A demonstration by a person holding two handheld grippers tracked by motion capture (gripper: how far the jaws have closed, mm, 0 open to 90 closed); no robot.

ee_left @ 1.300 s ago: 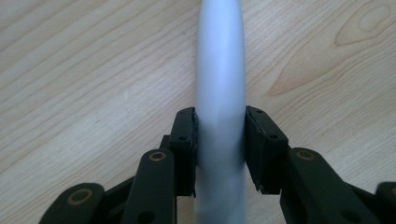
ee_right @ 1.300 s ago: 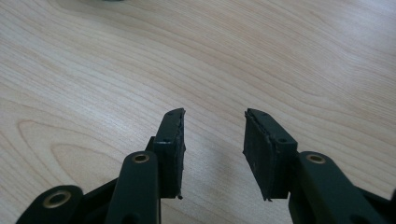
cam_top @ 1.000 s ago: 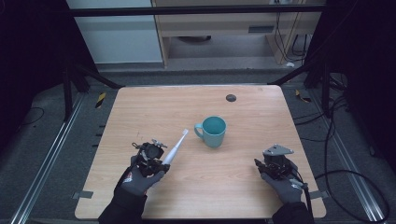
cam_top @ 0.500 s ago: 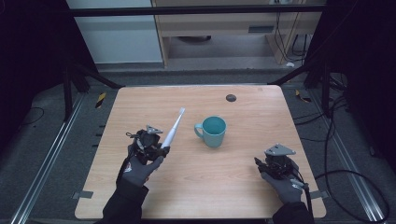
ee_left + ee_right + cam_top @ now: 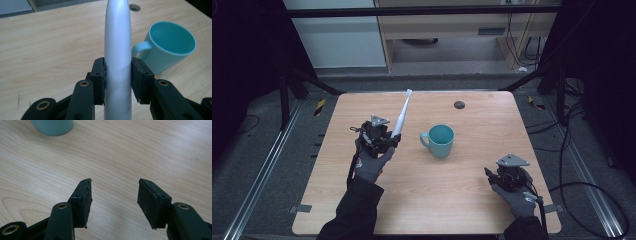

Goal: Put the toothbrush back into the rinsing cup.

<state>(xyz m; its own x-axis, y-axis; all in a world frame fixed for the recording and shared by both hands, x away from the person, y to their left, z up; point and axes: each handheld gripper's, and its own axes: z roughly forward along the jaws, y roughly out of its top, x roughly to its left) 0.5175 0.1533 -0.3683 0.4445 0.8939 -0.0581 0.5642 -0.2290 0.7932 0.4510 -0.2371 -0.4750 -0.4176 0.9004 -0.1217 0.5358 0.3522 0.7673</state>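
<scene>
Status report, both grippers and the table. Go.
Left gripper shut on white stick, lifted, tip pointing away. Right gripper open, empty, low over table. Teal mug upright mid-table, nothing blocking it.

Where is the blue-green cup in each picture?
High view: the cup stands mid-table, right of the left gripper and its white stick.
Left gripper view: at the upper right, behind the stick, handle toward it.
Right gripper view: just its base at the top left edge, beyond the right gripper.
Shared landmark: the table's wood grain.
</scene>
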